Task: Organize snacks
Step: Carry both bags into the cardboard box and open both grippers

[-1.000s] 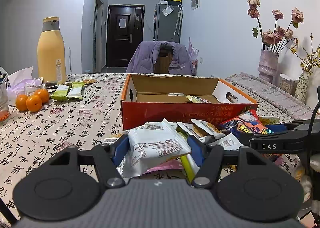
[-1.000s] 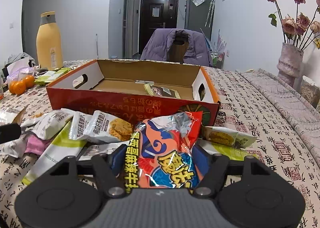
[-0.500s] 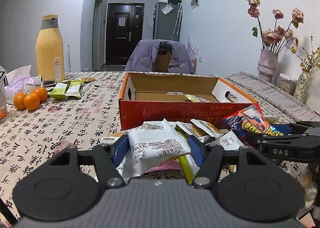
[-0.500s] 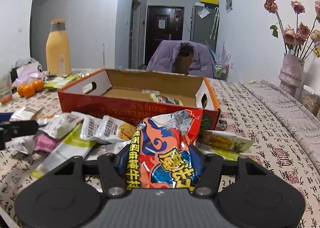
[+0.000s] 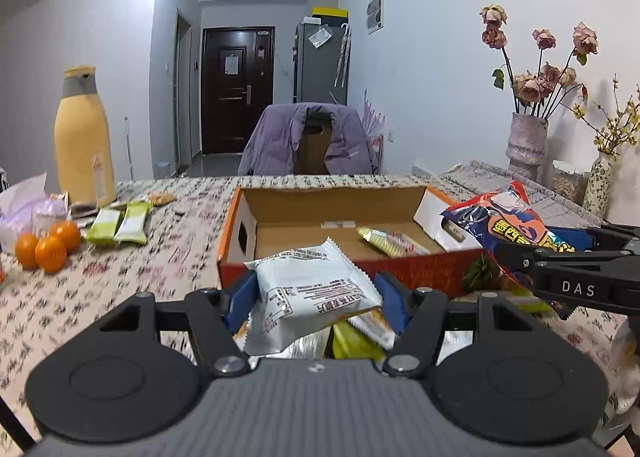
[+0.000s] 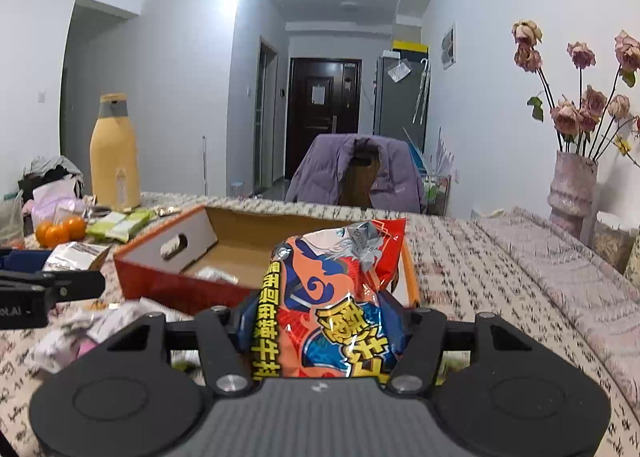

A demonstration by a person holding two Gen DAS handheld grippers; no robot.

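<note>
A: What have I got in each hand?

B: My left gripper [image 5: 316, 295] is clamped on a white snack packet [image 5: 314, 289], a flat pillow pouch of matte foil with crimped, saw-toothed ends and small dark print too fine for me to read. It hangs clear of the pile, in front of the cardboard box [image 5: 344, 233]. My right gripper [image 6: 322, 331] has just been closing and now pinches an orange chip bag [image 6: 334, 297], glossy and crinkled, with a red top seam, blue swirls and a yellow strip of black characters down one edge. I can't make out what they say. It stands upright in the jaws, in front of the box's near right corner.

A: And the box itself?

B: Shallow, open-topped, plain brown corrugated board inside, red-orange outside, with an oval hand hole in each end wall. One yellowish wrapped snack [image 5: 390, 241] lies on its floor. More loose packets [image 6: 96, 331] sit heaped on the table before it.

A: Any lettering I can read?

B: Only "DAS" in white on the black arm of the right gripper, seen from the left wrist camera.

A: The surface?

B: A cloth tablecloth [image 6: 480, 269], pale, printed all over with dark calligraphy. On it stand a smooth yellow bottle [image 5: 82, 137] with a grey collar, three oranges [image 5: 46, 245] and two green wrappers [image 5: 120, 221].
</note>
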